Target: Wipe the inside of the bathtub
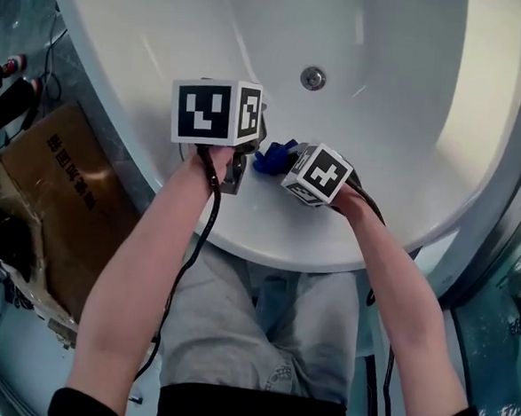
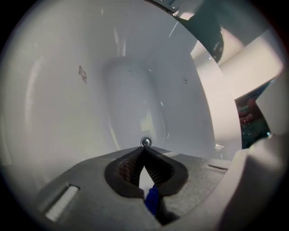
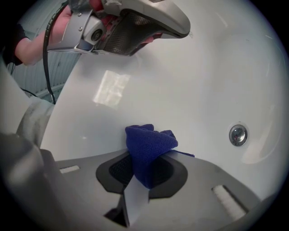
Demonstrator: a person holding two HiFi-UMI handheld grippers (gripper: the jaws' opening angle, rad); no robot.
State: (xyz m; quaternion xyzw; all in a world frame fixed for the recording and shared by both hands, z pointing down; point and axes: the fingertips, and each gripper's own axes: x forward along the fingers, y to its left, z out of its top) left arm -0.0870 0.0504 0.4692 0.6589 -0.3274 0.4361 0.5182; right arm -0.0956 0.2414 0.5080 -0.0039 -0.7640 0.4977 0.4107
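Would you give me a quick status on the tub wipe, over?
Left gripper shut, tips together. Right gripper shut on blue cloth, over near wall of bathtub. Nothing seen between cloth and drain.

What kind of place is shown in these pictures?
Probably a bathroom, perhaps an unfinished one: a large white bathtub fills the view, with a round metal fitting inside it, a blue cloth for wiping, and a cardboard box beside the tub.

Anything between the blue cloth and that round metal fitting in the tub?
Nothing: the right gripper view shows only bare white bathtub surface between the blue cloth, clamped in the right hand-held gripper, and the round metal fitting.
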